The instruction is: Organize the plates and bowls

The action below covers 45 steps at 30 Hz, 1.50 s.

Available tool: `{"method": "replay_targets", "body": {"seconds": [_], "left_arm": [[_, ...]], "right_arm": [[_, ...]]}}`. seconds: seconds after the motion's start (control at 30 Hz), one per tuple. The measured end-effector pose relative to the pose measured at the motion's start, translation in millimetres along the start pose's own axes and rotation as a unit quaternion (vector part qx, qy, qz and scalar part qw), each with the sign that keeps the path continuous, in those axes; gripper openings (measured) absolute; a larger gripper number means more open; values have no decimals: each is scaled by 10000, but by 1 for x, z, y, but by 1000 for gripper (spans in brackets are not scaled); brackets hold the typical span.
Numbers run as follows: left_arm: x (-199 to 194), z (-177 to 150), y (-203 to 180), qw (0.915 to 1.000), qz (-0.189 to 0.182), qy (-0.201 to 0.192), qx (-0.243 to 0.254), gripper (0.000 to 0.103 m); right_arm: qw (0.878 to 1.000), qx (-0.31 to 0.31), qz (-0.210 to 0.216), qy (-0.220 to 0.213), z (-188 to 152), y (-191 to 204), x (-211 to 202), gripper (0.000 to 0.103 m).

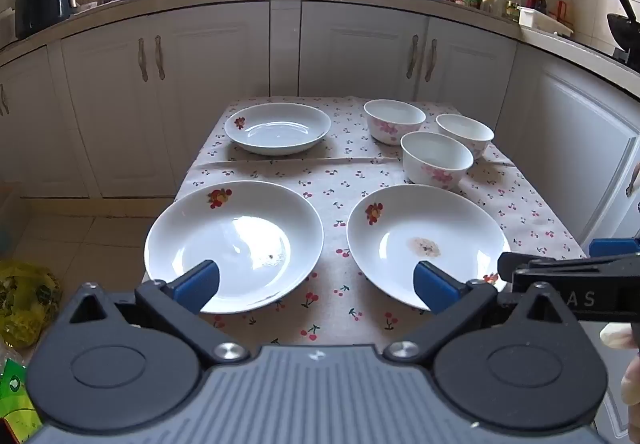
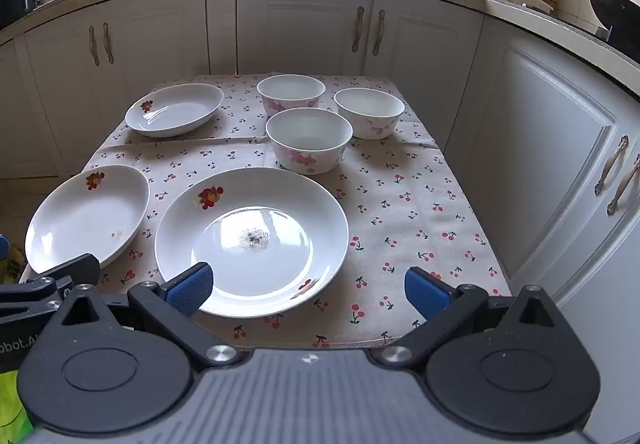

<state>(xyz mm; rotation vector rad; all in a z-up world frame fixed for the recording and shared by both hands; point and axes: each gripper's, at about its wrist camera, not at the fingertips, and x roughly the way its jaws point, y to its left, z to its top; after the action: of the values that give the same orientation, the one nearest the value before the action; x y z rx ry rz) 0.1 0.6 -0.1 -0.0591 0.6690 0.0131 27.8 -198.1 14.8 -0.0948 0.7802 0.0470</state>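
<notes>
Table (image 2: 400, 244) with a cherry-print cloth; nothing stacked yet.

Left edge, near corner: near-left plate (image 1: 234, 244), a small dark speck in its well. Left edge, far corner: far plate (image 1: 278, 128), clean. Middle of the near edge: soiled plate (image 2: 252, 240), crumbs at its centre. Far right corner: three flowered bowls in a tight cluster, the front bowl (image 2: 308, 140) just beyond the soiled plate, the back bowl (image 2: 291, 92) and the right bowl (image 2: 370, 112) behind it.

Left gripper (image 1: 316, 286) spread wide, empty, hanging over the near edge between the two near plates. Right gripper (image 2: 308, 286) equally spread, empty, over the soiled plate's near rim.

Judged step: the opening approach, no dish claimed. Next move likely calls for a jaw under a plate rim; glazed rims look slippery.

The left view alone shows fingers (image 1: 632, 380) at its right border. The right view shows the bare right side of the cloth more fully.
</notes>
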Motion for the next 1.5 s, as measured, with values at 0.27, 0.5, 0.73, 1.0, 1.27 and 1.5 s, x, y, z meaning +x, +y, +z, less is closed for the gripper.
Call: {"method": "replay_targets", "body": {"seconds": [0.27,0.5,0.73,1.0,1.27,1.5], "left_arm": [[-5,5,3,10000,0,-30,32,102],[-5,3,2,10000,14,-56,45,102],[-3,3,0,10000,17,-53,46,102],[-9,4,0,9999,11,-97,49,102],[-11,5,0,9999,11,-105,49,102],[-11,5,0,9999,9,-107,48,102]], "right_arm": [[10000,65,55,12,0,-1,0,103],[10000,67,63,8,0,-1,0,103],[10000,64,57,7,-2,0,-1,103],[10000,66,56,4,-1,-1,-2,103],[10000,64,56,2,0,-2,-3,103],[10000,54,49,-9,0,-1,-4,103]]}}
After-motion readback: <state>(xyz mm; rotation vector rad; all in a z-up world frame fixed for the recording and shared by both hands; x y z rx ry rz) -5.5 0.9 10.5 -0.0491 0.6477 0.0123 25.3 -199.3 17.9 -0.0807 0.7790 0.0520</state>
